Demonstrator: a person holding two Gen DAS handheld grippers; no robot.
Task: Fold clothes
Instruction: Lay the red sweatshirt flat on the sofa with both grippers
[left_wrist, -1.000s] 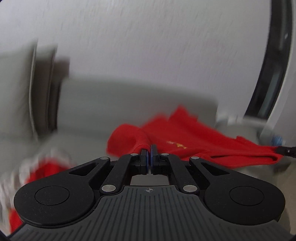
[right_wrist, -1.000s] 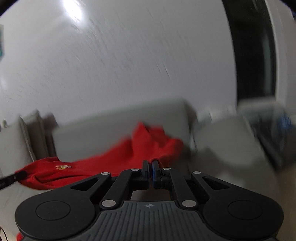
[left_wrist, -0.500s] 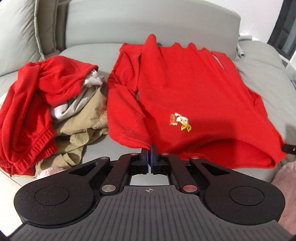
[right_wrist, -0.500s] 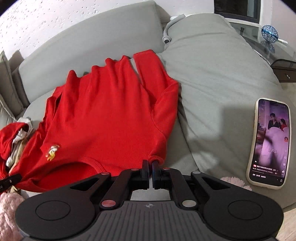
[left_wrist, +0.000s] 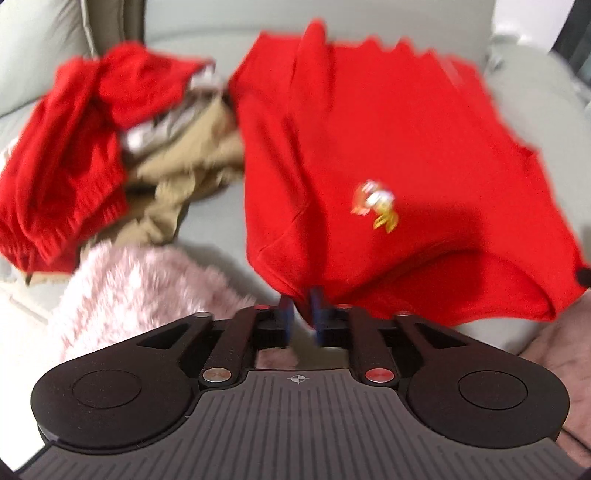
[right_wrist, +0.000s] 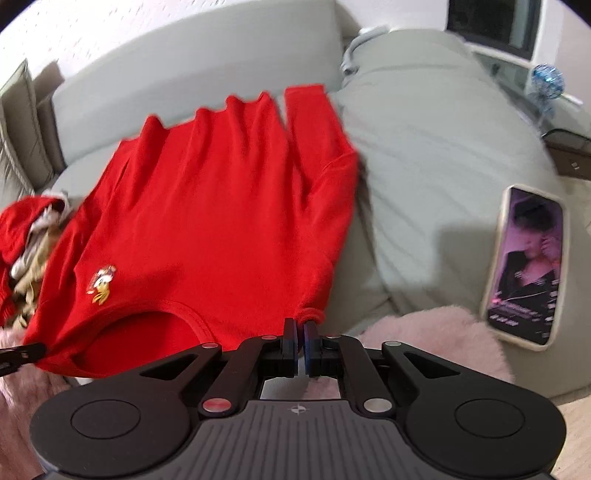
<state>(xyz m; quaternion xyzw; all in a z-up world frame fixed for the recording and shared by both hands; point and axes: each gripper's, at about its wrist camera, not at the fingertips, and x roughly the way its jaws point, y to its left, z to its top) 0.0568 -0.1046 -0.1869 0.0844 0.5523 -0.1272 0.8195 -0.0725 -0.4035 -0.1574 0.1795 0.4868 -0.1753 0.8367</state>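
The red sweatshirt (right_wrist: 221, 206) is laid out flat on the grey sofa (right_wrist: 424, 122), front up, hem towards the backrest, neckline nearest the cameras, and this looks like the release at the end of the spreading step. The left gripper (left_wrist: 301, 314) has just been opening: its blue pads stand a clear gap apart, a pinch of the near shoulder edge between them with no firm press showing. The right gripper (right_wrist: 299, 328) has just been opening too, though only to a narrow slit, the rolled edge of the other shoulder sitting right at its tips; whether the pads are clamping it cannot be told. So the garment lies just ahead of both tools, touching at the near corners. Off to the left, a heap of other clothes (left_wrist: 110, 155) waits, apart from the sweatshirt; a phone (right_wrist: 524, 266) lies on the cushion to the right. Next, by the look of it: let go cleanly, then take a sleeve and bring it across the body without dragging the flat cloth.
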